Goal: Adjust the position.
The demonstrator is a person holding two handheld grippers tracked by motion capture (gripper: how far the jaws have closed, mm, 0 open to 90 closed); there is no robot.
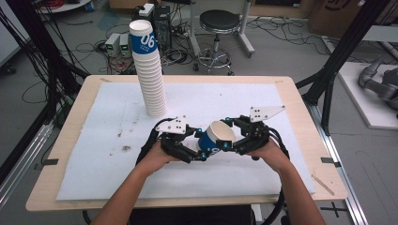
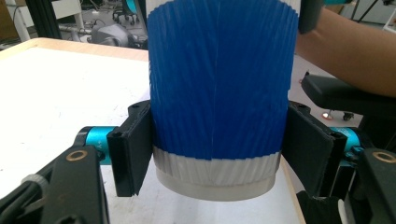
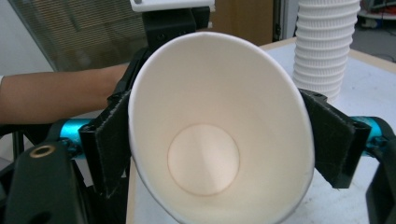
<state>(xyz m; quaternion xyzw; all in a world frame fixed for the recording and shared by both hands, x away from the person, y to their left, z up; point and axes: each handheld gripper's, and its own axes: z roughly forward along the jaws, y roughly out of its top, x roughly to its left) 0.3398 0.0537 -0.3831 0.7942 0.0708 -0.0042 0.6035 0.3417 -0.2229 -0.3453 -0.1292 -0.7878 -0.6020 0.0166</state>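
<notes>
A blue-and-white paper cup (image 1: 217, 138) lies tilted above the middle of the white mat (image 1: 103, 154), its open mouth facing up and right. My left gripper (image 1: 199, 153) is shut on its lower end; in the left gripper view the black pads (image 2: 135, 149) press the ribbed blue cup (image 2: 219, 84) just above its white base. My right gripper (image 1: 228, 143) is shut on the rim end; in the right gripper view the cup (image 3: 205, 158) is squeezed oval between the pads (image 3: 334, 140). A tall stack of paper cups (image 1: 149, 75) stands upright behind, slightly left.
The mat covers a wooden table (image 1: 70, 122) with bare edges all round. The stack of cups (image 3: 327, 42) rises just beyond my right gripper. Black frame posts (image 1: 335, 61) flank the table. A stool (image 1: 218, 23), boxes and cables sit on the floor beyond.
</notes>
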